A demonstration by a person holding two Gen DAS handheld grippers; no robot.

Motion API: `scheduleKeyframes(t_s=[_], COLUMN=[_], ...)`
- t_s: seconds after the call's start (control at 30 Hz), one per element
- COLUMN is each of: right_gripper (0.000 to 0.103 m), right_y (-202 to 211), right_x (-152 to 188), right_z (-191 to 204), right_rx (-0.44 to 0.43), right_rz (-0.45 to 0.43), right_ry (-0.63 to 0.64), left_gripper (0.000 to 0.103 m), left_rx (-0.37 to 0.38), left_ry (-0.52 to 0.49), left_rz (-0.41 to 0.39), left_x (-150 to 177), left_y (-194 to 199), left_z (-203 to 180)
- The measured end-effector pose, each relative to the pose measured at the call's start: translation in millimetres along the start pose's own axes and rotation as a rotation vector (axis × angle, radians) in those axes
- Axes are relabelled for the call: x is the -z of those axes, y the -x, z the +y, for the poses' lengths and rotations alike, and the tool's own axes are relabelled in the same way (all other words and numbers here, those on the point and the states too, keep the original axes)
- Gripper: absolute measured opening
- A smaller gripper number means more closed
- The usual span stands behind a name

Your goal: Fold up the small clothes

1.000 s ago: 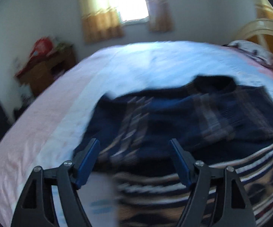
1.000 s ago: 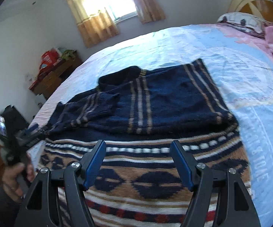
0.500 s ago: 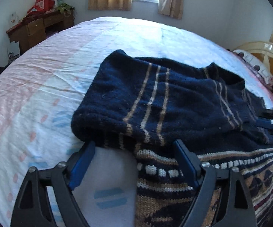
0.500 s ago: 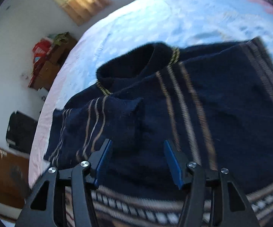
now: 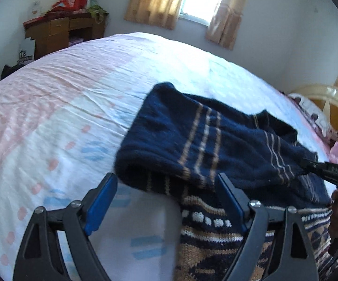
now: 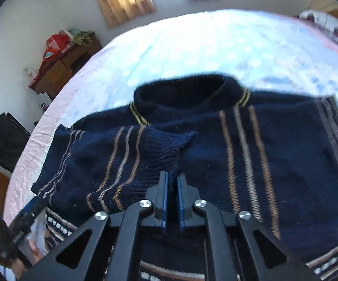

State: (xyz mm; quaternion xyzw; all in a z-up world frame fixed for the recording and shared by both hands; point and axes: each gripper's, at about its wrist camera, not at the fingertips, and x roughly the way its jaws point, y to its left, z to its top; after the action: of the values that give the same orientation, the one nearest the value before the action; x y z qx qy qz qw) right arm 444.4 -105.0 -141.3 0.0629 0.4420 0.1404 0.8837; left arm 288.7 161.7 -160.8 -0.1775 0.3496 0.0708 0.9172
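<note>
Sunlight falls on my big bed (image 5: 79, 107), pink and blue, and the dark blue sweater (image 6: 250, 154) lies spread on it. One sleeve (image 6: 103, 161) is folded across the chest. My right gripper (image 6: 172, 182) has just snapped closed, and its blue pads pinch the sleeve's cuff. My left gripper (image 5: 166, 187) has its jaws wide apart at the sweater's folded side edge, holding nothing. Behind the bed I see a wooden desk (image 5: 61, 32) and curtains (image 5: 154, 2) by the window.

bed sheet (image 5: 51, 121): bare, open to the left of the sweater (image 5: 192, 140)
far sheet (image 6: 215, 46): clear beyond collar
desk (image 5: 58, 32): off the bed
</note>
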Motion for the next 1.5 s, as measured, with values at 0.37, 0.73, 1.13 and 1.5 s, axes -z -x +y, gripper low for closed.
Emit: scheduleKeyframes(t_s=[0.37, 0.73, 1.13, 1.5], right_gripper=[0.006, 0.006, 0.006, 0.024], right_y=[57, 63, 33, 57], right_x=[-12, -9, -4, 8], right_z=[-29, -82, -121, -132], right_rx=[0.087, 0.175, 0.238, 0.231], right_rz=[-0.137, -0.105, -0.013, -0.054], right_ry=[0.056, -0.004, -0.058, -0.097], left_gripper=[0.091, 0.091, 0.099, 0.099], left_rx=[0.023, 0.050, 0.059, 0.057], left_ry=[-0.009, -0.012, -0.109, -0.056], left_rz=[0.025, -0.001, 0.053, 0.000], left_x=[-1, 1, 3, -9], left_y=[-6, -1, -9, 10], left_z=[-1, -2, -19, -16])
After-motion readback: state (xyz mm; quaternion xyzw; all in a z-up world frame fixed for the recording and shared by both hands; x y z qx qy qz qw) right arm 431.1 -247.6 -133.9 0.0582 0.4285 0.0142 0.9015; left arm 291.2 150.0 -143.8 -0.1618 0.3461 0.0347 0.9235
